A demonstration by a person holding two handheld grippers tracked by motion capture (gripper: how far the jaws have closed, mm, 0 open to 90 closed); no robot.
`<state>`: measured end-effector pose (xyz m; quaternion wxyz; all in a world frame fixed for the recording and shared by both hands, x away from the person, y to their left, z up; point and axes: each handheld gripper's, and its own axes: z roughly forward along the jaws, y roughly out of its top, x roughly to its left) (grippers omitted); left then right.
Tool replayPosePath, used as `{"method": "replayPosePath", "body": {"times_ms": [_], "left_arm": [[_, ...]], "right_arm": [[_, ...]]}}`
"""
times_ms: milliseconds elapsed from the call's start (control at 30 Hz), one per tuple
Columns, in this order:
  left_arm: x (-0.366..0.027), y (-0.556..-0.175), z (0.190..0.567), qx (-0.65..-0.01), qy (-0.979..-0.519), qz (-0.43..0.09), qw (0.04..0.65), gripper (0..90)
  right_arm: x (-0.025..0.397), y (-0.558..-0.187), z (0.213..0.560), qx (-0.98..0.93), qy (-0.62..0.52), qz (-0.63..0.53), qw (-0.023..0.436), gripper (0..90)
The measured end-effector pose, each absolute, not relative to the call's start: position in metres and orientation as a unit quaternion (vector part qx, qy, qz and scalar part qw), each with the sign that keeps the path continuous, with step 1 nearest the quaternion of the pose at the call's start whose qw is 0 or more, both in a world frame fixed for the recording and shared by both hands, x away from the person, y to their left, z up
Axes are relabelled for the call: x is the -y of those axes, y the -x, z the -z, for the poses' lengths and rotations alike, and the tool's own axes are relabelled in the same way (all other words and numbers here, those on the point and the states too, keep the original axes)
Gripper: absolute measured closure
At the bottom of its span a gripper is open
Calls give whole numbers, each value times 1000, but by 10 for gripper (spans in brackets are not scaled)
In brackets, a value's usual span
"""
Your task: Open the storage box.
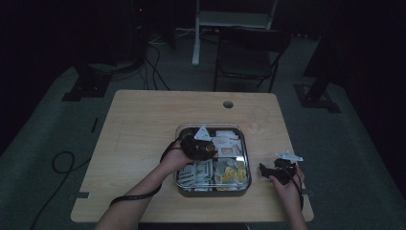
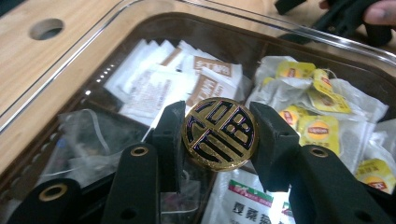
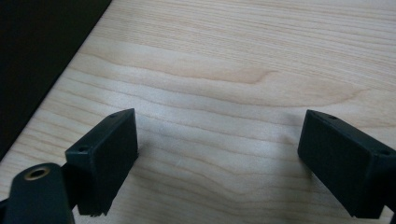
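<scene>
My left gripper (image 2: pixel 220 113) is shut on a round gold-and-black medallion (image 2: pixel 220 134), pinched by its edges between both jaws. It hangs just above a clear plastic tray (image 2: pixel 140 14) full of sachets. In the high view the left gripper (image 1: pixel 209 150) is over the middle of the tray (image 1: pixel 213 125). My right gripper (image 3: pixel 219 140) stands open over bare wood, with nothing between its jaws. In the high view the right gripper (image 1: pixel 264 168) sits to the right of the tray, near the table's front right corner.
The tray holds yellow-labelled tea bags (image 2: pixel 317 126), white and brown sachets (image 2: pixel 154 84) and clear packets (image 2: pixel 88 135). A round cable hole (image 1: pixel 228 104) is in the table's far side. The table edge (image 3: pixel 70 60) runs close to the right gripper. A folding chair (image 1: pixel 249 52) stands beyond the table.
</scene>
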<state>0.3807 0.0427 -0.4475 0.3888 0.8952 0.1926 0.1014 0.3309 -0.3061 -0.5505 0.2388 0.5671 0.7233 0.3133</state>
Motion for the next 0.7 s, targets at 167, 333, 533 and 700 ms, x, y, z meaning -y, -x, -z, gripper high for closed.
{"method": "replayPosePath", "body": {"times_ms": [167,333,533,700], "left_arm": [[-53,-383,444,-206,-888,-106,398,596],[-62,-385,441,-212,-887,-108,395,596],[-78,-389,436,-231,-879,-120,400,596],[-91,-392,433,-245,-872,-130,402,596]], "right_arm": [[306,-331,550,-723,-567,-313,239,117],[306,-331,550,-724,-567,-313,239,117],[306,-331,550,-723,-567,-313,239,117],[306,-331,550,-723,-567,-313,239,117]]}}
